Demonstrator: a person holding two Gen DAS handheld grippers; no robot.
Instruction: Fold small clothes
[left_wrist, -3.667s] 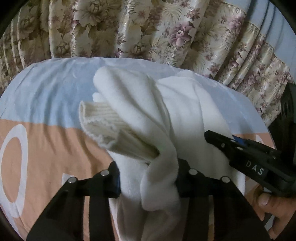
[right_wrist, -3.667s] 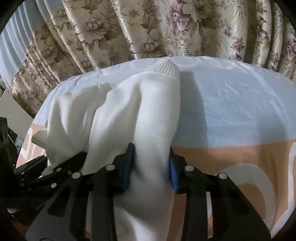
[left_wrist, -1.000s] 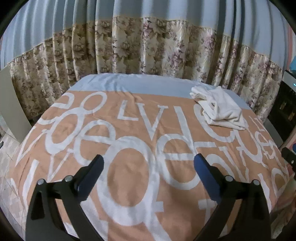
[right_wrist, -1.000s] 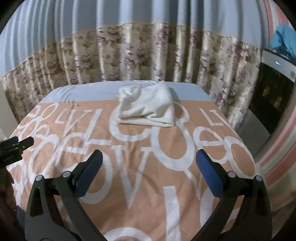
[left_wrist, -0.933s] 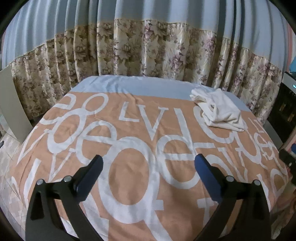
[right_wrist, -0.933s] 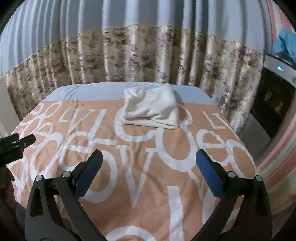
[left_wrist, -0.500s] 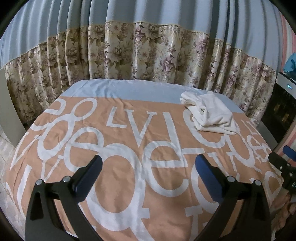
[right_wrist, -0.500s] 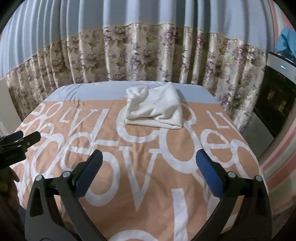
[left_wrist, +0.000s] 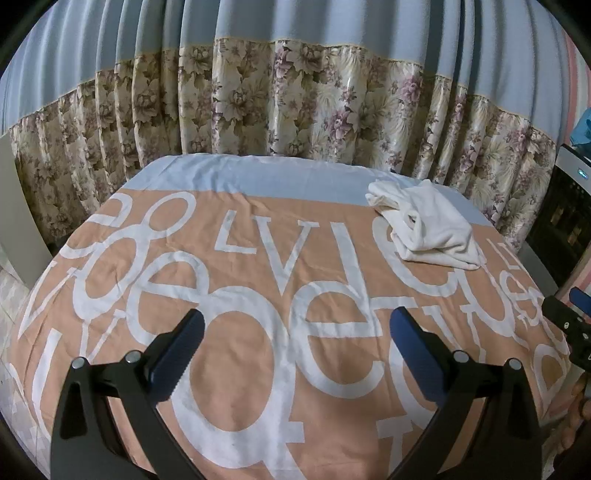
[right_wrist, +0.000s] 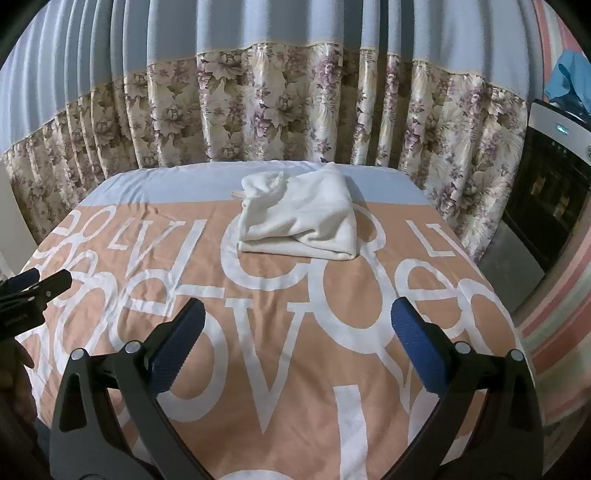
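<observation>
A folded white garment (left_wrist: 428, 229) lies at the far right of the bed; in the right wrist view the same garment (right_wrist: 301, 218) lies at the far middle. My left gripper (left_wrist: 297, 328) is open and empty, held over the near part of the bed, well short of the garment. My right gripper (right_wrist: 299, 325) is open and empty too, also over the near part of the bed. The right gripper shows at the right edge of the left wrist view (left_wrist: 569, 325), and the left gripper at the left edge of the right wrist view (right_wrist: 33, 291).
The bed cover (left_wrist: 258, 295) is orange with big white letters and a pale blue band at the far end. Floral curtains (left_wrist: 295, 110) hang behind the bed. A dark appliance (right_wrist: 546, 199) stands to the right of the bed.
Both grippers let go of the white garment and pulled back from it. Over the last second the views shifted only slightly, with both grippers staying open.
</observation>
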